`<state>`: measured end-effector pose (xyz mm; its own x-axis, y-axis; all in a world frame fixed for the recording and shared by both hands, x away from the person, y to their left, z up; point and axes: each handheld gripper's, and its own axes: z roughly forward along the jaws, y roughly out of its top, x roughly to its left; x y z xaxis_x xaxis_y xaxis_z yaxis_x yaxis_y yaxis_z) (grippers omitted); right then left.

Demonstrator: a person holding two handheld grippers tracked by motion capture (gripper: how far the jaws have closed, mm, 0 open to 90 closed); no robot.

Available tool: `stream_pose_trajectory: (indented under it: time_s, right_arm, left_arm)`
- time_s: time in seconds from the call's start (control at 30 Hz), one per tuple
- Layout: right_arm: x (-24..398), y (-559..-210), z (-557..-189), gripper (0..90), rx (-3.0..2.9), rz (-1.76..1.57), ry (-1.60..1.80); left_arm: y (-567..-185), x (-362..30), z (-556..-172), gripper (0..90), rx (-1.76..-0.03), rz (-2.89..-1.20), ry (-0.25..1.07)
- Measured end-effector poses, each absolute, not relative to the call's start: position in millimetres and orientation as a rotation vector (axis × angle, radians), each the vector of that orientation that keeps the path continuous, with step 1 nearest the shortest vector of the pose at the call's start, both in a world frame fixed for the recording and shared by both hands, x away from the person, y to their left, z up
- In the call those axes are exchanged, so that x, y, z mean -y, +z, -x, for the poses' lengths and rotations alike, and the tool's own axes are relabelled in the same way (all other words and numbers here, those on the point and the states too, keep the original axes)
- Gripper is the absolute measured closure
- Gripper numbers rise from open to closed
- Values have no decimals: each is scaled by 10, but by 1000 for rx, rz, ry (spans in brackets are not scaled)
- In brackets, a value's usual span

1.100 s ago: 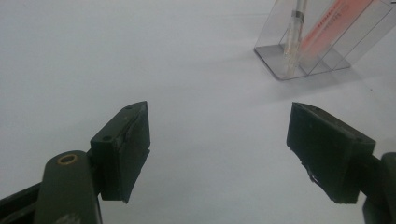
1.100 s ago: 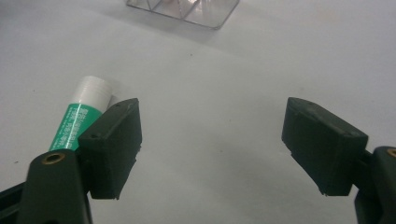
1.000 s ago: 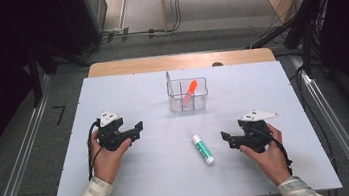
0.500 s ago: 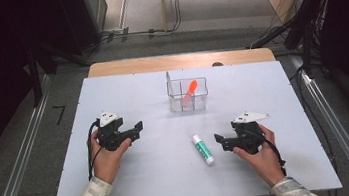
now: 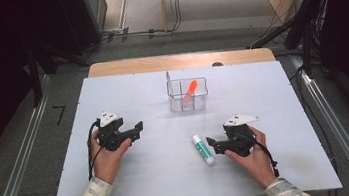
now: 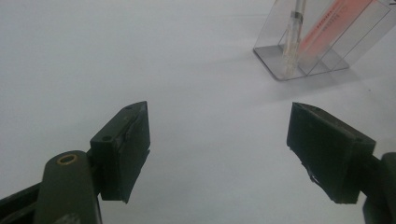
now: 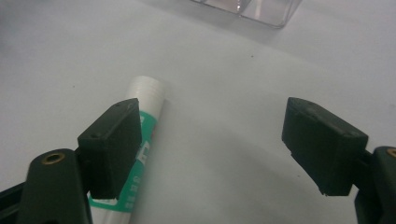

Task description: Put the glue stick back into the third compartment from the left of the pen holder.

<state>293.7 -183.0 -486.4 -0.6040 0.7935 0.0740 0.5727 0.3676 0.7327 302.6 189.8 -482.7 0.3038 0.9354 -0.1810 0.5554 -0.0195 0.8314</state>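
While the right gripper [image 5: 212, 145] hovers just beside the green-and-white glue stick [image 5: 203, 149] lying flat on the white table [image 5: 162, 180], its jaws stand wide apart, the stick behind one of them. Well apart, the left gripper [image 5: 139, 128] gapes too, holding nothing, pointed toward the clear organizer [image 5: 188, 96].

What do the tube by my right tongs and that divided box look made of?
The tube looks like smooth white plastic with a ribbed cap and a green printed label, faintly glossy. The box looks like clear hard plastic, probably acrylic: you see the orange marker through its walls, and its edges catch light.
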Motion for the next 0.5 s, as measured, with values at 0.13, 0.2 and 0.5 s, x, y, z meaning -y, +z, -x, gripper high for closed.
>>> stream_pose_trajectory:
  time_s: [0.13, 0.2, 0.5]
  right_arm:
    - [1762, -4879, -2928, 189, -2349, -1202, 1080]
    - [1733, -4888, -2923, 189, -2351, -1198, 1081]
    - [1614, -4921, -2909, 190, -2372, -1190, 1081]
  left_arm:
    - [-4827, -1899, -3026, 221, -1366, -1690, 543]
    - [-4827, -1898, -3026, 221, -1364, -1690, 542]
    - [-4830, -1900, -3028, 221, -1365, -1691, 540]
